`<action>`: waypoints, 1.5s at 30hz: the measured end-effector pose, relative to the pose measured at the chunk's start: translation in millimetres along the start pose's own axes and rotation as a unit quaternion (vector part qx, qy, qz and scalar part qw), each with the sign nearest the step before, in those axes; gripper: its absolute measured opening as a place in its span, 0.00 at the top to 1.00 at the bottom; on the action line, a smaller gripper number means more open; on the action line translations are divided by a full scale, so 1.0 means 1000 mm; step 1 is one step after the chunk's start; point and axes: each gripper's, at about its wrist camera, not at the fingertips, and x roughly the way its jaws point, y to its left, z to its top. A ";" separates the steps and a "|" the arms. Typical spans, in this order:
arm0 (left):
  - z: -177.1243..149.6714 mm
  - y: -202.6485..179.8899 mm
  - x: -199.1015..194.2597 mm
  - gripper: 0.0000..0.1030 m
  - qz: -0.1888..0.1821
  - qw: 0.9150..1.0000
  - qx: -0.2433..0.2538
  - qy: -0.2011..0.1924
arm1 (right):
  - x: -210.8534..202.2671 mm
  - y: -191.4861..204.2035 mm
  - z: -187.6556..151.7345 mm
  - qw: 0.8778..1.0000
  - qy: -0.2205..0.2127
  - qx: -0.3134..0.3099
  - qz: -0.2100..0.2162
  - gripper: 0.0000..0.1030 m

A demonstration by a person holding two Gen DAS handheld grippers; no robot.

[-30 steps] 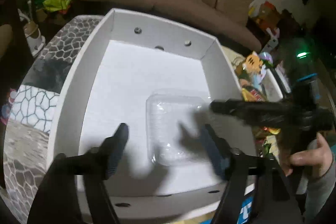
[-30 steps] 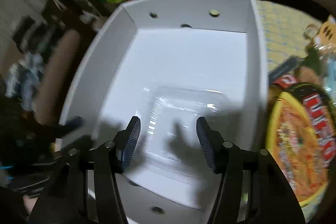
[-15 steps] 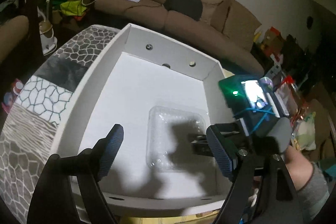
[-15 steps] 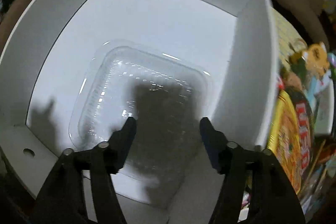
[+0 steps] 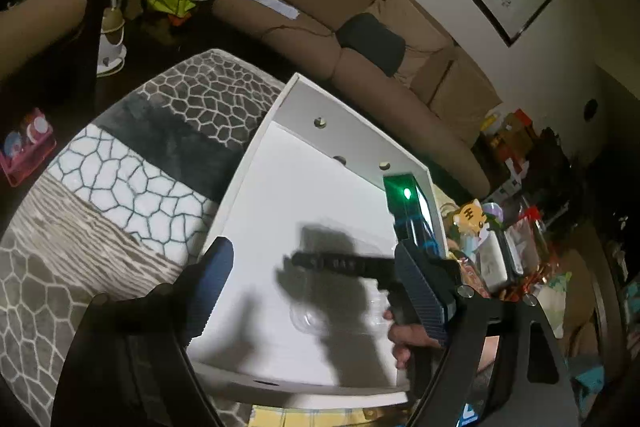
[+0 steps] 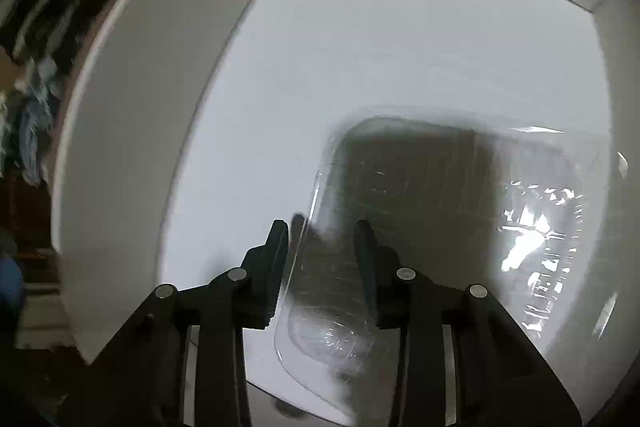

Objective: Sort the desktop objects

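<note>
right gripper (image 6: pixel 322 255) closing astride clear tray (image 6: pixel 460 211) rim (inside white box (image 6: pixel 168 75)).

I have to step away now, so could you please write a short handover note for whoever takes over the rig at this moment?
Right gripper: reaching down into the white box, jaws closing over the near left rim of the clear plastic tray; the rim sits between the fingers, but a firm pinch is not yet visible.
Left gripper: open and empty, hovering over the box's near left corner.
Things: the tray lies flat on the box floor, toward its right side. Snack packets and a tiger toy sit outside the box to its right.
Done: tray reached.
Left: close on the rim, move the tray, sort the rest.
</note>
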 end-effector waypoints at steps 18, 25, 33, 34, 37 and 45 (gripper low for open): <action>0.003 -0.004 0.006 0.17 -0.018 1.000 0.009 0.013 | -0.074 0.002 0.005 0.984 -0.061 -0.056 -0.156 0.43; -0.005 -0.014 0.010 0.14 -0.013 0.999 0.026 0.026 | -0.052 -0.042 -0.055 0.991 0.035 -0.007 -0.130 0.55; -0.002 -0.010 0.007 0.12 -0.016 0.999 0.019 0.021 | -0.060 -0.048 -0.052 0.997 -0.003 0.075 -0.014 0.94; -0.001 -0.009 0.007 0.12 -0.015 1.000 0.018 0.021 | -0.062 -0.047 -0.051 0.997 -0.005 0.077 -0.006 0.94; 0.001 -0.004 0.008 0.12 -0.009 1.000 0.014 0.022 | -0.064 -0.037 -0.057 0.998 0.008 0.056 -0.003 0.94; -0.003 -0.011 0.008 0.12 -0.010 0.999 0.023 0.026 | -0.082 -0.023 -0.102 0.997 0.055 0.048 0.011 0.86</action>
